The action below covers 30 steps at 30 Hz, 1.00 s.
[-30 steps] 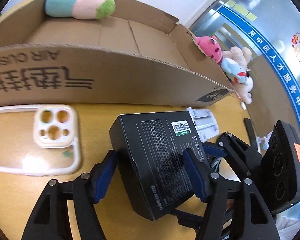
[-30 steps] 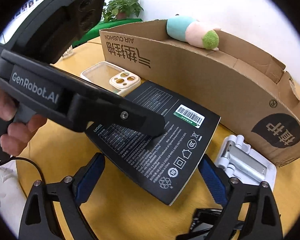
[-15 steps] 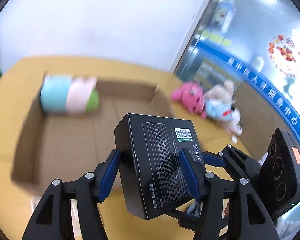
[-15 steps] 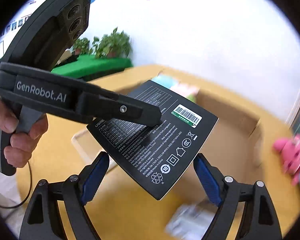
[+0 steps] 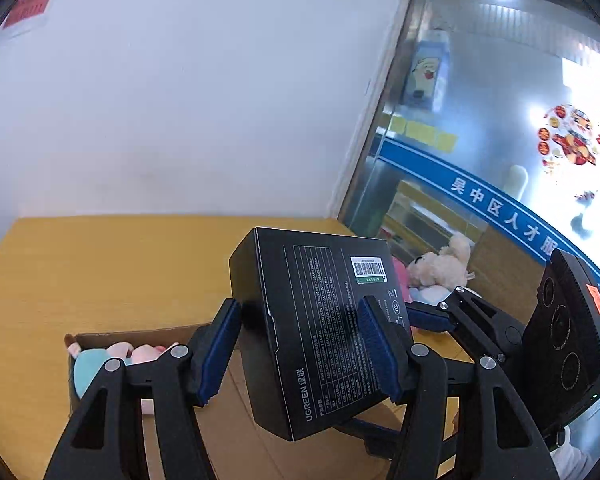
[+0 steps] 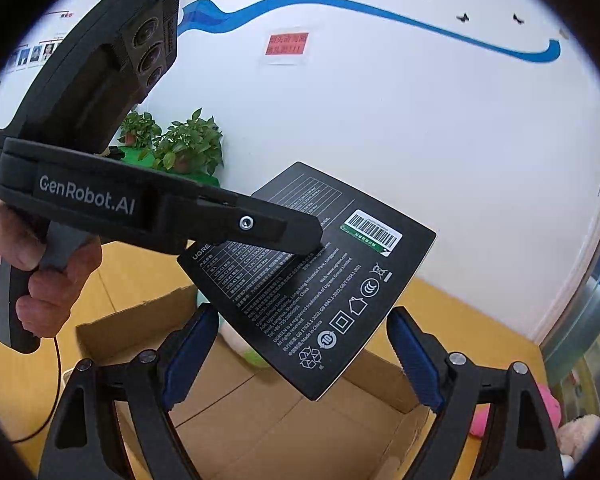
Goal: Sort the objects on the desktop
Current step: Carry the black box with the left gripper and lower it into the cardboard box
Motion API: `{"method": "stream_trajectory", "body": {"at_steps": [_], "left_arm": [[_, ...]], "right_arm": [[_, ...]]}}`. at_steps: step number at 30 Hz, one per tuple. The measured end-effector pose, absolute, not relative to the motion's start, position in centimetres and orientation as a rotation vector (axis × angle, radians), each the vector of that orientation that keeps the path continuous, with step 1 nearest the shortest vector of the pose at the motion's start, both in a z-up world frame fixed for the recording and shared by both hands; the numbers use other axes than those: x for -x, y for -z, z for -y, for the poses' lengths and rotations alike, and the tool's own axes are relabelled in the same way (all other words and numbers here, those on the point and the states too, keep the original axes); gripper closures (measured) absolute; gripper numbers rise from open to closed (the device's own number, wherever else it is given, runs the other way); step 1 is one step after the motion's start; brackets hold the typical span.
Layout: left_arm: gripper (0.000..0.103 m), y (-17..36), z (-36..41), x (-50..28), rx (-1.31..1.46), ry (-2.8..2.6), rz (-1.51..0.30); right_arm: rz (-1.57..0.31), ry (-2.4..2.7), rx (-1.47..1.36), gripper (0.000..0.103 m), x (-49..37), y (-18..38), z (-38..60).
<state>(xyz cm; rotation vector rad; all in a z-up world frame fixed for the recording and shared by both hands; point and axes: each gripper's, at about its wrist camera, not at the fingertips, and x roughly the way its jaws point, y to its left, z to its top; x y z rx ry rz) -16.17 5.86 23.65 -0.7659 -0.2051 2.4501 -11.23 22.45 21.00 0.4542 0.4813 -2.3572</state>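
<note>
A black UGREEN box (image 5: 312,332) hangs in the air, label side up, over the open cardboard box (image 5: 112,338). My left gripper (image 5: 298,346) is shut on it, one blue pad on its top face and the other against its underside. In the right wrist view the same black box (image 6: 324,280) sits between the tips of my right gripper (image 6: 302,340), which press on two of its opposite edges. The left gripper's upper finger (image 6: 268,232) lies across the box top. A teal and pink plush (image 5: 100,360) lies inside the cardboard box (image 6: 140,320).
A yellow wooden table (image 5: 100,260) runs to a white wall behind. Plush toys (image 5: 444,268) lie at its right end by a glass partition. A person's hand (image 6: 52,280) holds the left gripper's handle. Potted plants (image 6: 188,148) stand at the back left.
Both grippers have risen together with the black box, from just above the table to over the cardboard box. The phone case and white stand have dropped out of view.
</note>
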Motion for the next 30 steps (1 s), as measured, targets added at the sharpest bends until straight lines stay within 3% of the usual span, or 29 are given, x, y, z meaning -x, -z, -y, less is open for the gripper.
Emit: {"method": "stream_trajectory", "body": {"at_steps": [12, 21, 25, 30], "left_arm": [[0.045, -10.2, -7.2, 29.8, 1.255, -2.379, 0.231], [0.045, -2.8, -10.7, 31.7, 1.619, -2.318, 0.126], [0.045, -2.1, -11.3, 31.3, 1.632, -2.323, 0.036], [0.044, -5.3, -9.4, 28.8, 1.511, -2.389, 0.076]], "right_arm": [[-0.342, 2.17, -0.846, 0.016, 24.2, -9.7, -22.6], [-0.235, 2.027, -1.105, 0.016, 28.3, -1.1, -22.9], [-0.226, 2.011, -1.177, 0.019, 28.7, 1.4, -23.0], [-0.213, 2.058, -1.163, 0.018, 26.8, 1.0, -23.2]]}}
